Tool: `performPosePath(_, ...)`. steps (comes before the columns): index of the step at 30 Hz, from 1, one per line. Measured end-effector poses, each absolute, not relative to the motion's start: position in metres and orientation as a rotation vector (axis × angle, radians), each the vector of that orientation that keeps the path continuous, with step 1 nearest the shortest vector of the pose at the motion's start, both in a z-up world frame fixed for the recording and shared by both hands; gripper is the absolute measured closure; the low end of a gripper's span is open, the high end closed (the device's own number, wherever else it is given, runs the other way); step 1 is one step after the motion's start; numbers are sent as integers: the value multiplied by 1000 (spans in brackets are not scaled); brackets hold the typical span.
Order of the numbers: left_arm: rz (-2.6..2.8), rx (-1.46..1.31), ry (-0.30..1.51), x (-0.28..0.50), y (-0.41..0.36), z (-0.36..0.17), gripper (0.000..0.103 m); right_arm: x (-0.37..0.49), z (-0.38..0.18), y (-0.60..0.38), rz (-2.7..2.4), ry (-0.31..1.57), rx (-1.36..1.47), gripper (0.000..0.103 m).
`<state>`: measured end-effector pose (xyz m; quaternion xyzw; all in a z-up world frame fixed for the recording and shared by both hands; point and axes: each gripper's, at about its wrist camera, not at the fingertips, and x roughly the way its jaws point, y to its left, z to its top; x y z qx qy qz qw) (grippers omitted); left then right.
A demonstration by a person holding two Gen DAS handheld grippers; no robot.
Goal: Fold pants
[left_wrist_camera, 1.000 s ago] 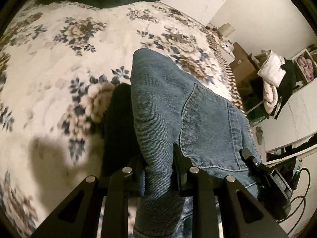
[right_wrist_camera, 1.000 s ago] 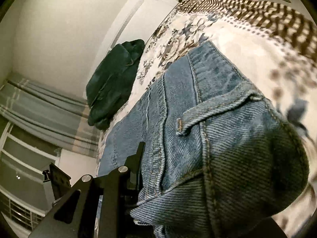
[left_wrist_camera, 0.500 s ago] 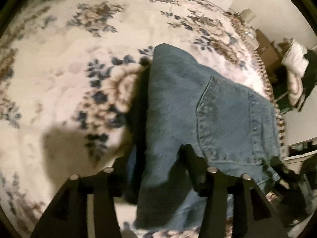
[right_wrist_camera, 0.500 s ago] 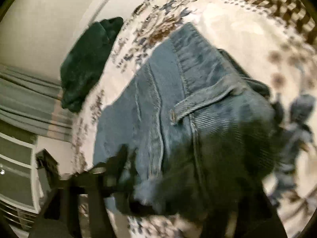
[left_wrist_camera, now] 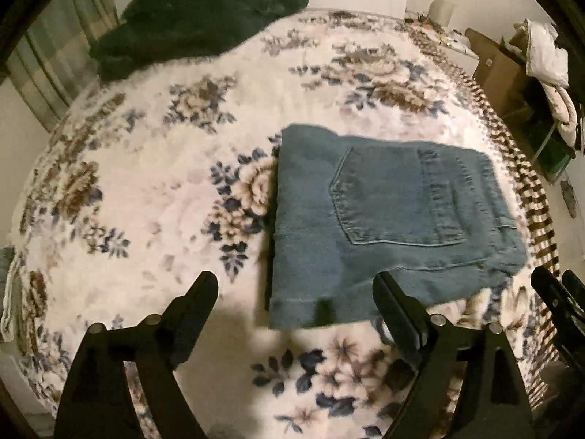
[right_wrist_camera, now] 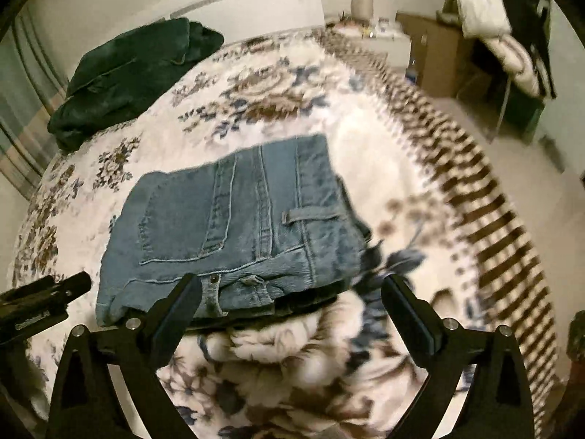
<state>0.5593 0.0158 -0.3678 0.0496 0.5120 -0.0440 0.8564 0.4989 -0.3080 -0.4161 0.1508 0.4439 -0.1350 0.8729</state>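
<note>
Both tongs (left_wrist_camera: 294,285) (right_wrist_camera: 290,289) off jeans (left_wrist_camera: 384,219), jaws newly spread

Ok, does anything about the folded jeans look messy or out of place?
Mostly tidy. The folded jeans lie flat on the floral blanket, but the layers don't line up: the waistband corner bulges out, and a lower layer pokes past the near edge.

Folded jeans (right_wrist_camera: 237,234) on floral blanket (right_wrist_camera: 384,190), right gripper (right_wrist_camera: 292,292) above, jaws wide.

Jaws just opened, nothing between the pads; jeans lying flat, back pocket and belt loop up, waistband nearest. Green garment (right_wrist_camera: 128,73) far left on blanket, well apart. Left gripper (right_wrist_camera: 44,300) tip at left edge.
</note>
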Motion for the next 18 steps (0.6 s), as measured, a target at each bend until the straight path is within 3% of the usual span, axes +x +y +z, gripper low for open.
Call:
performPosePath(10,-75,51,979,477,6,-259,17,419,-304,-299,-317,835,241,3)
performPosePath(18,-76,55,885,386,-7,-150,17,322,-174,-284,-302,726,171,3)
